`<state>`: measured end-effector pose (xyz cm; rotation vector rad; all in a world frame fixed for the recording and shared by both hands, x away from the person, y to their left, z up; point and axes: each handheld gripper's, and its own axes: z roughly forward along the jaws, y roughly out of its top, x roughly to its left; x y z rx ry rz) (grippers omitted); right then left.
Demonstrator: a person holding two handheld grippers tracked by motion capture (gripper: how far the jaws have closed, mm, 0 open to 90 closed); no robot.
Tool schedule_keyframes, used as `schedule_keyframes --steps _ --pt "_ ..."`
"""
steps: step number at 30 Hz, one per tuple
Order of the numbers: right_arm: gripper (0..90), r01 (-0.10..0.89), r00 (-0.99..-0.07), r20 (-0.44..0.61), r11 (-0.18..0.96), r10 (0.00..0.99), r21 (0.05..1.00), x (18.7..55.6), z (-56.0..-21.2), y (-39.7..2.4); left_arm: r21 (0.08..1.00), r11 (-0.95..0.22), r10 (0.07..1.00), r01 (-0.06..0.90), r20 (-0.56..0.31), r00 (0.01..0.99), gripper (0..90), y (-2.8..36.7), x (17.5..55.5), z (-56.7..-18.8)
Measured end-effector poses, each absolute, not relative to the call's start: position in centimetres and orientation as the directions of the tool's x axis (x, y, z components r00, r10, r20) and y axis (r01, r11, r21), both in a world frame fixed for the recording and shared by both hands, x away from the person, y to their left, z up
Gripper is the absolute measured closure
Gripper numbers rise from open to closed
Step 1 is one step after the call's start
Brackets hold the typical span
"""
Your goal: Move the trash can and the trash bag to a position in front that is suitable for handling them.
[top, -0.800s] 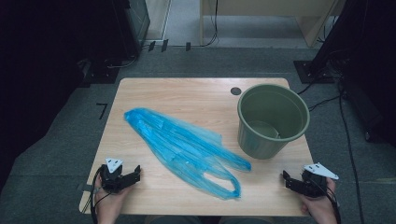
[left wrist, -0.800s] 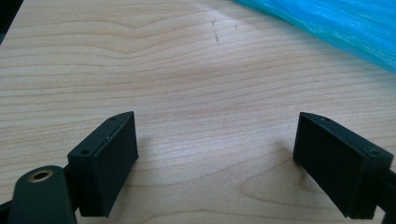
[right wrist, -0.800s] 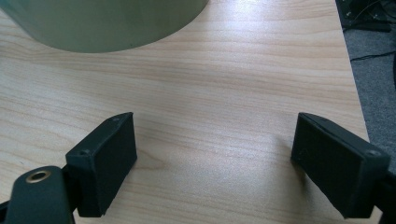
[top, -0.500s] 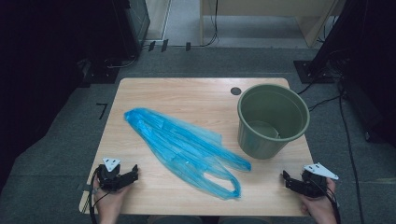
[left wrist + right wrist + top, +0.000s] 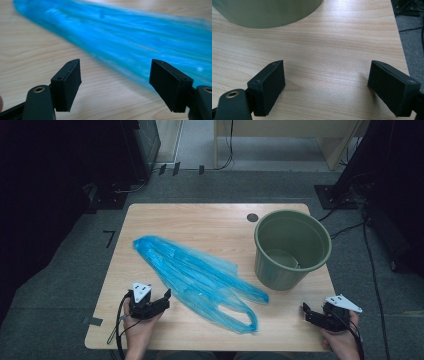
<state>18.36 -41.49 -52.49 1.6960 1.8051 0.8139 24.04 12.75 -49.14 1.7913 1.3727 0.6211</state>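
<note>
**Both grippers parked at near table edge, jaws apart, nothing held**

The blue plastic bag (image 5: 195, 280) is laid flat across the middle of the wooden table (image 5: 200, 222), running diagonally from far-left to near-right, handle loops at the near end. The green bucket (image 5: 292, 247) is stood upright at the far-right of the table, just beside the bag's right edge; contact between them cannot be told.

The left gripper (image 5: 161, 301) is held low at the near-left corner, pointed toward the bag. In the left gripper view the jaws are seen spread wide with bare wood between them; the bag (image 5: 140, 42) is lying just ahead of the pads, not touched.

The right gripper (image 5: 306, 312) is held at the near-right corner, pointed left along the near edge. In the right gripper view its jaws are spread wide over bare tabletop; the bucket's base (image 5: 267, 12) is seen ahead, well clear of the pads.
</note>
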Motion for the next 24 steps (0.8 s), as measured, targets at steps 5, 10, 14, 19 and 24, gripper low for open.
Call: schedule_keyframes --steps 5,10,14,19,24 --pt "15.0 0.678 -0.075 0.025 0.032 0.997 0.734 18.4 -52.5 -41.4 0.817 -0.117 0.933 0.565 -0.105 0.345 26.2 10.9 24.5 -49.0" --pt "16.0 0.677 -0.072 0.023 0.032 0.997 0.735 18.6 -52.4 -41.4 0.805 -0.128 0.924 0.579 -0.115 0.364 26.3 8.6 25.0 -49.1" --pt "16.0 0.675 -0.071 0.024 0.031 0.997 0.737 18.5 -52.5 -41.4 0.806 -0.189 0.902 0.56 -0.083 0.424 19.4 5.4 25.3 -49.4" --pt "16.0 0.676 -0.069 0.024 0.029 0.997 0.736 18.5 -52.5 -41.4 0.792 -0.226 0.899 0.567 -0.055 0.435 12.8 3.4 25.7 -50.0" --pt "16.0 0.676 -0.069 0.023 0.029 0.997 0.736 18.5 -52.5 -41.3 0.75 -0.282 0.897 0.598 -0.015 0.443 12.8 1.7 26.2 -50.8"
